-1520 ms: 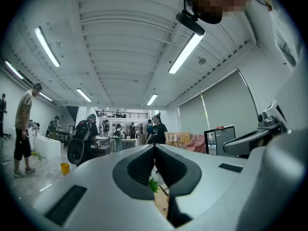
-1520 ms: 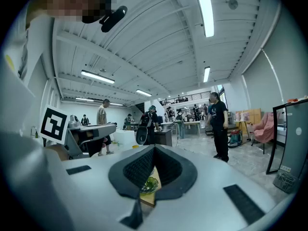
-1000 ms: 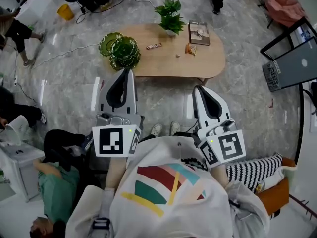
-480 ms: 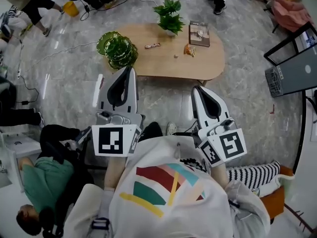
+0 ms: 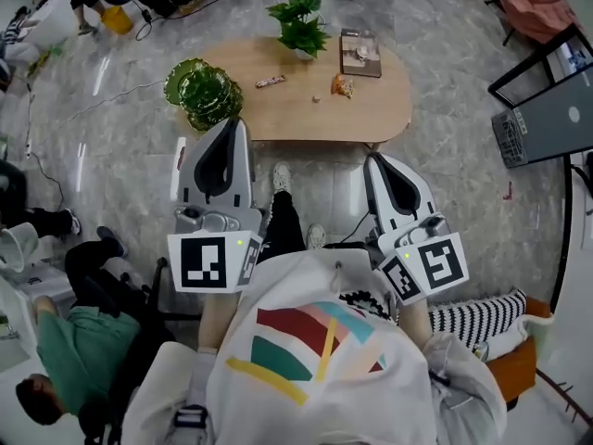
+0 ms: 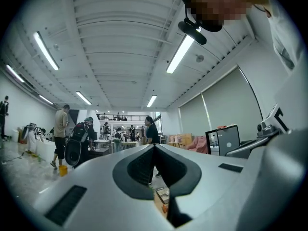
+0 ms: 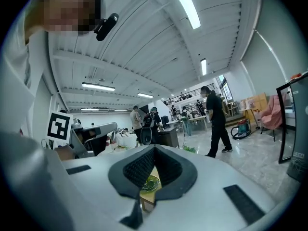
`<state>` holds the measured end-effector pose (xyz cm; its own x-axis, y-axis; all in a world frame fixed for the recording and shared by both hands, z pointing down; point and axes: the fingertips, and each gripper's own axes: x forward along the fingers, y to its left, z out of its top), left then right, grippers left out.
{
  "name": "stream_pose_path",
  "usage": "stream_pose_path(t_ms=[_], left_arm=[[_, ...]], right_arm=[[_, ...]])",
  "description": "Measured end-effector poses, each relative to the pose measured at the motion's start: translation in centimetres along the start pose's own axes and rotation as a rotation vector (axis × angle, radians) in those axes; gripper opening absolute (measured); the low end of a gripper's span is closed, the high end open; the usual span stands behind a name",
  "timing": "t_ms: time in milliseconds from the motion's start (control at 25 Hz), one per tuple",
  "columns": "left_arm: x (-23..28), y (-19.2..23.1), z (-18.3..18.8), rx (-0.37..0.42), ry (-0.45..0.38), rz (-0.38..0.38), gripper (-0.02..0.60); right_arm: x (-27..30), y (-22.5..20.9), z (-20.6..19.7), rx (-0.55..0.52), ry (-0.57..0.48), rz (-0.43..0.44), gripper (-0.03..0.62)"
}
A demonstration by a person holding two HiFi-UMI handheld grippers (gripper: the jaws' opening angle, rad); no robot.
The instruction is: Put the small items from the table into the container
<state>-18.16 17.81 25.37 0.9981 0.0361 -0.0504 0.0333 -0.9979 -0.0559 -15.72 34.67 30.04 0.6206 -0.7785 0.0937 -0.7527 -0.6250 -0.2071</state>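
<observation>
Head view: left tongs and right tongs stand short of the tabletop. Wrapped bar and orange packet lie at 12 o'clock. Green glass bowl lies at 11, nearest the left tongs. Only floor lies between.
Left gripper view: tongs closed, empty.
Right gripper view: tongs closed, empty.

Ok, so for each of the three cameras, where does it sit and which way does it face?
Head view: on the person's head, facing steeply down at the wooden table; shows their shirt, left gripper and right gripper.
Left gripper view: on that gripper, level along its shut jaws into the room; shirt at right.
Right gripper view: likewise, along its shut jaws; shirt at left.
Shared: the green dish shows in head and right gripper views.
</observation>
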Motion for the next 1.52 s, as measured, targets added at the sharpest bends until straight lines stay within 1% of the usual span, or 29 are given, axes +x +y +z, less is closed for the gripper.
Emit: stream_pose_path(t_ms=[120,280,400,520,640,760,960,1000,1080,1160,1280,1360,1440,1520], left_arm=[[1.9,1.6,-0.5,-0.025,-0.015,0.011,0.008],[4.2,4.0,-1.7,-0.081,-0.028,0.013,0.008],[6.6,6.1,-2.7,-0.086,-0.030,0.014,0.008],[9.4,8.7,-3.2,-0.084,-0.043,0.007,0.008],[12.8,11.7,-3.5,-0.084,-0.052,-0.002,0.008],[16.2,14.6,-3.8,-0.089,-0.043,-0.019,0.008],[21.8,18.9,-4.2,-0.104,-0.055,-0.057,0.008],[22.9,19.4,-4.4,-0.109,-0.054,-0.072,0.008],[24.7,20.1,-5.2,-0.120,-0.043,-0.102,0.008],[26.3,20.7,-6.0,-0.128,-0.031,-0.124,0.008],[28.0,20.9,-6.5,-0.142,-0.028,-0.141,0.008],[29.1,20.5,-6.7,-0.144,-0.045,-0.159,0.008],[30.5,19.9,-6.9,-0.133,-0.062,-0.176,0.008],[31.7,19.4,-7.2,-0.111,-0.059,-0.167,0.008]], right_arm=[[1.7,-1.2,-0.6,0.000,0.024,-0.034,0.012],[4.3,-2.0,-1.2,-0.012,0.063,-0.037,0.012],[7.4,-3.2,-1.3,-0.017,0.076,-0.060,0.012],[11.4,-3.8,-0.9,-0.015,0.076,-0.063,0.012],[16.2,-4.1,0.1,-0.045,0.083,-0.058,0.012],[21.1,-4.5,1.8,-0.067,0.084,-0.059,0.012],[28.0,-5.2,4.1,-0.053,0.065,-0.059,0.012],[29.1,-5.3,4.4,-0.028,0.052,-0.044,0.012],[30.8,-5.4,4.8,0.056,0.026,-0.010,0.012],[32.1,-6.1,4.9,0.101,0.019,-0.020,0.012],[32.8,-7.3,4.1,0.057,0.070,-0.074,0.012],[33.1,-7.9,3.4,0.038,0.098,-0.063,0.012],[33.6,-9.1,3.2,0.032,0.104,-0.054,0.012],[33.9,-10.7,3.4,0.016,0.104,-0.060,0.012]])
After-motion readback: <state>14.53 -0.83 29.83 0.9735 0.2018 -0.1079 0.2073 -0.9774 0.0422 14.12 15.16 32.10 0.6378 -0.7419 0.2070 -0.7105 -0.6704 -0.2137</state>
